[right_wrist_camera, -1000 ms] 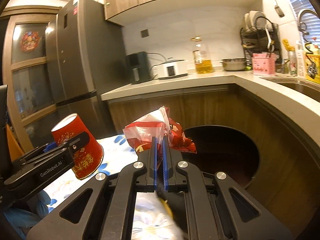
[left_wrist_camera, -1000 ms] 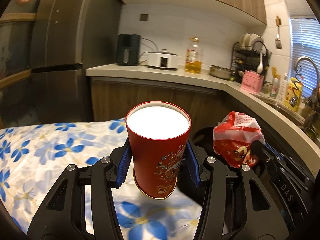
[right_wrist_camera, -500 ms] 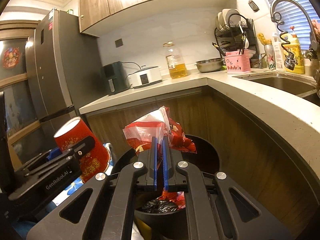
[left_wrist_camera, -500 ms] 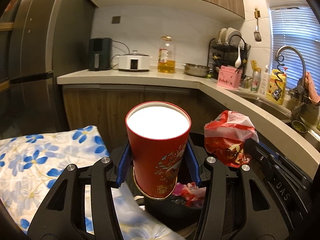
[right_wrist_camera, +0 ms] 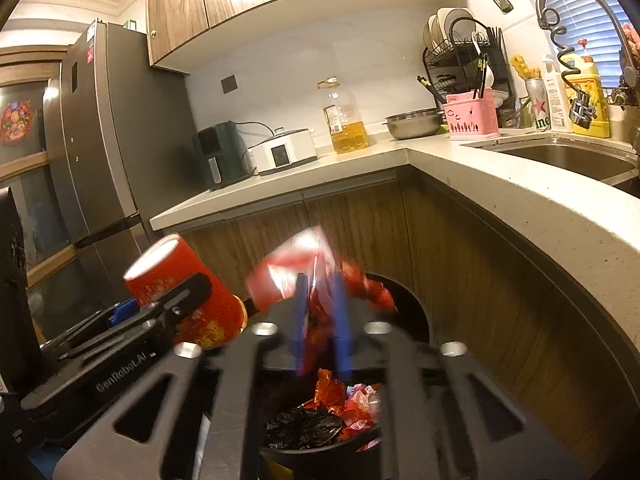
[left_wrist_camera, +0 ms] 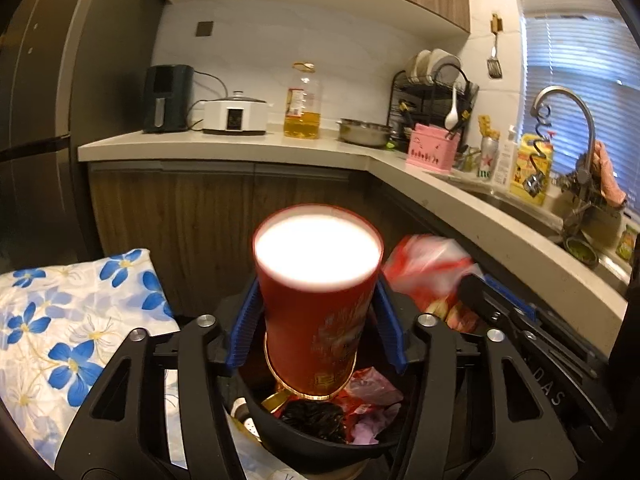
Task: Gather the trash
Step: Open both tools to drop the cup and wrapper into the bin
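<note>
Red cup (left_wrist_camera: 316, 300) hung over the bin (left_wrist_camera: 320, 446) in the left view, the left hand-held gripper (left_wrist_camera: 316, 328) having just widened, pads off its sides: release under way. Right view: the right hand-held gripper (right_wrist_camera: 320, 316) had just parted too, a blurred wrapper (right_wrist_camera: 296, 276) loose between its pads. Next, I'd judge, both pull clear. The bin's depth was hidden.
</note>
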{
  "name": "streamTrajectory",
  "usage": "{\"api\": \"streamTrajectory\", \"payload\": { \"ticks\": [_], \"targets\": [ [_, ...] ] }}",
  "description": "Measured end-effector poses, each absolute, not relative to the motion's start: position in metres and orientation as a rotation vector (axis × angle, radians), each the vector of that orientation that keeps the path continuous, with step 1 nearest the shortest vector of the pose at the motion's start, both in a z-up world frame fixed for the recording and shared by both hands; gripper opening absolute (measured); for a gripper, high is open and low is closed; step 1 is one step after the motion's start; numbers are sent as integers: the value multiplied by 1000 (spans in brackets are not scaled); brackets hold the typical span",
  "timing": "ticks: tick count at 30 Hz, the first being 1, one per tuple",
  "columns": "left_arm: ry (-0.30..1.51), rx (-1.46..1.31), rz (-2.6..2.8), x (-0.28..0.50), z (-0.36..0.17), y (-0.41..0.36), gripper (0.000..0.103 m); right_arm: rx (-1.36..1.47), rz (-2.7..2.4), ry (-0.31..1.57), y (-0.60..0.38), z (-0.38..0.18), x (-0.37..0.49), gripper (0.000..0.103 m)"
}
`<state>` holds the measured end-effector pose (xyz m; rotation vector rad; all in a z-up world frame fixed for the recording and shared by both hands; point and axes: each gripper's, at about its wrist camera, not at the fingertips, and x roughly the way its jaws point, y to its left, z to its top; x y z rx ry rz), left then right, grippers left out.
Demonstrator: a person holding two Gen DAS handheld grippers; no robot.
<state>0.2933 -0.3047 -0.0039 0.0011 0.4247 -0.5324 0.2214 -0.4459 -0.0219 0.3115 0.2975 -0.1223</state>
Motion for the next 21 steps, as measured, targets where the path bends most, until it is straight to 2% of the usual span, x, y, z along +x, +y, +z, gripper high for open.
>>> {"api": "streamTrajectory", "payload": {
  "ticks": [2,4,5,14,17,21],
  "targets": [
    [422,6,-532,294,-5,-306,65,315,-128,295,-448,-23,221,32],
    [430,-7,-539,296,-6,-303,74,324,-140,300,-452,-24,219,34],
    [429,-9,-533,296,-6,-302,74,328,-148,303,-453,-24,218,36],
    [438,-3,-402,283,-2,-270,86,290,-200,341,-440,-21,204,77],
    [434,11,-347,271,0,-252,89,274,-201,374,-429,-22,201,85],
    [435,21,-278,254,3,-227,92,235,-223,402,-412,-19,193,89]
  ]
}}
